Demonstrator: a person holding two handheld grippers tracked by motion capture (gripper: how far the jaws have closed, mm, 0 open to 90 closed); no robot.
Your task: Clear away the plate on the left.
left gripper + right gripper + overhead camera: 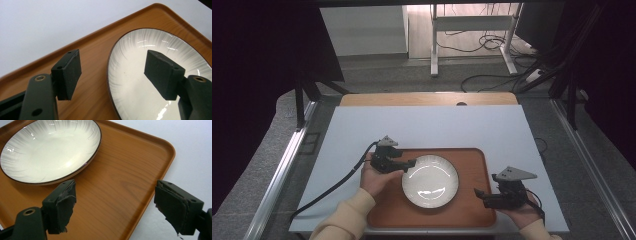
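Note:
A white plate [430, 181] with a dark rim lies on a brown wooden tray [472, 162] near the table's front edge. My left gripper [412, 163] is at the plate's left rim, held in a hand with a cream sleeve. In the left gripper view the plate [135, 82] and the tray [90, 62] lie under the left gripper [113, 75], open, with the rim between the jaws and the pads clear of it. My right gripper [478, 192] is at the tray's right front corner. In the right gripper view it [115, 205] stands open over the tray [120, 170], with the plate [50, 147] farther off.
A pale blue-white mat [427, 125] covers the table, with a strip of wooden tabletop [427, 98] at the far edge. The left gripper's black cable [332, 185] trails toward the front left. Beyond the table are a metal stand [472, 35] and floor cables.

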